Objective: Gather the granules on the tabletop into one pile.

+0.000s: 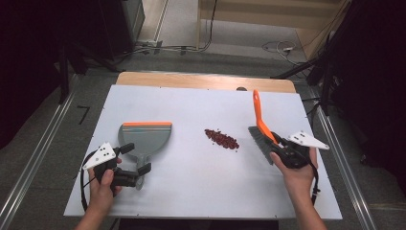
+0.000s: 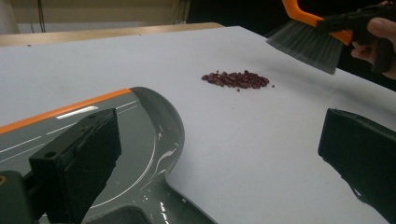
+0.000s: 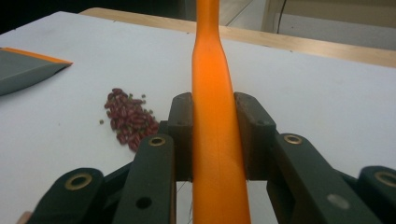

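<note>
**Dustpan at left, beans in the middle, brush clamped at right**

Left gripper (image 1: pixel 135 159), held in the person's left hand (image 1: pixel 103 184), sits at the near-left part of the white table top (image 1: pixel 158 100). Its jaws stand wide apart, nothing pinched. In the left gripper view one black jaw hangs over the dustpan's tray and the other over bare table, so they straddle the pan's near right corner by the handle stub; contact with the pan can't be told.

The grey plastic dustpan with an orange front lip (image 1: pixel 145 136) lies flat on the table, lip pointing away from the person, short handle toward the left gripper. In the left gripper view the dustpan (image 2: pixel 140 140) shows glossy, tray bare.

Small heap of dark red beans (image 1: pixel 221 138) lies mid-table, between dustpan and brush, apart from both. Beans (image 2: pixel 237 79) form a tight oval pile with a few strays at the edge; also seen left of the jaws in the right gripper view (image 3: pixel 130 119).

Hand brush with orange plastic handle and grey bristles (image 1: pixel 261 127) is at right, handle pointing away and up, bristle block (image 2: pixel 306 44) lifted off the table, just right of the beans and not touching them.

Right gripper (image 1: pixel 280 143), in the person's right hand (image 1: pixel 294 170), is clamped on the brush's orange handle (image 3: pixel 215 140); both pads press its sides in the right gripper view.
</note>
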